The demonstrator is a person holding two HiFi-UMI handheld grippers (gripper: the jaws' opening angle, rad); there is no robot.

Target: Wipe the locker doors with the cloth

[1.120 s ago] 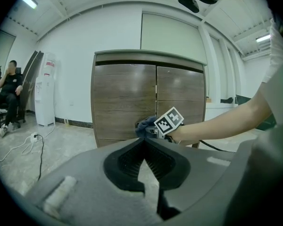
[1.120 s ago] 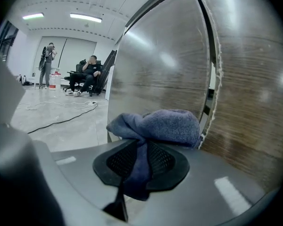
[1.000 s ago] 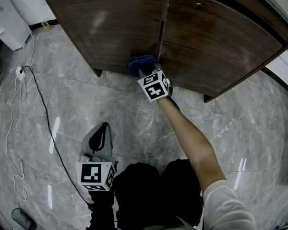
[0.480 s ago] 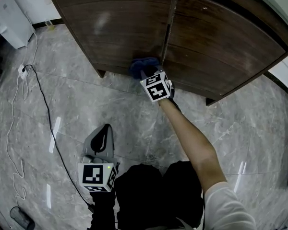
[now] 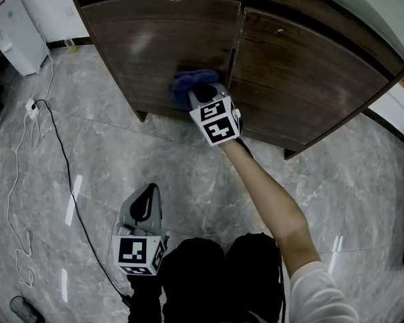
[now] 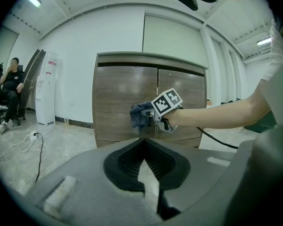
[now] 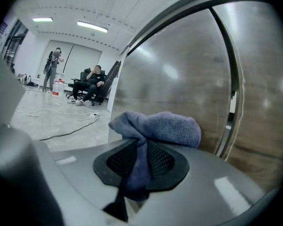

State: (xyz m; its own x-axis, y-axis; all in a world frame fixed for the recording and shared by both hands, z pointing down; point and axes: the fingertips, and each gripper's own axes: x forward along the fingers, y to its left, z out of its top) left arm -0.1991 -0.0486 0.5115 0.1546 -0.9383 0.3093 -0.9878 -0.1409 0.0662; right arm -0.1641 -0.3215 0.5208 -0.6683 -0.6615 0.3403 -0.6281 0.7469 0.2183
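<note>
The locker has two dark wood doors, the left door (image 5: 151,39) and the right door (image 5: 310,66). A blue cloth (image 5: 190,81) is pinched in my right gripper (image 5: 202,98) and pressed against the left door, just beside the centre seam and a little above the door's bottom edge. In the right gripper view the cloth (image 7: 162,126) bunches over the jaws, with a strip of it hanging between them. My left gripper (image 5: 147,190) hangs low over the floor, away from the locker, shut and empty. From there I see the cloth (image 6: 140,114) against the door.
A white appliance (image 5: 10,32) stands left of the locker. A black cable (image 5: 62,160) and a white cord with a plug block (image 5: 29,103) trail over the grey marble floor. Two people (image 7: 92,84) are far off across the room.
The right gripper has slid the cloth up the left door, from its bottom edge to slightly higher and leftward. The left gripper has stayed put.
</note>
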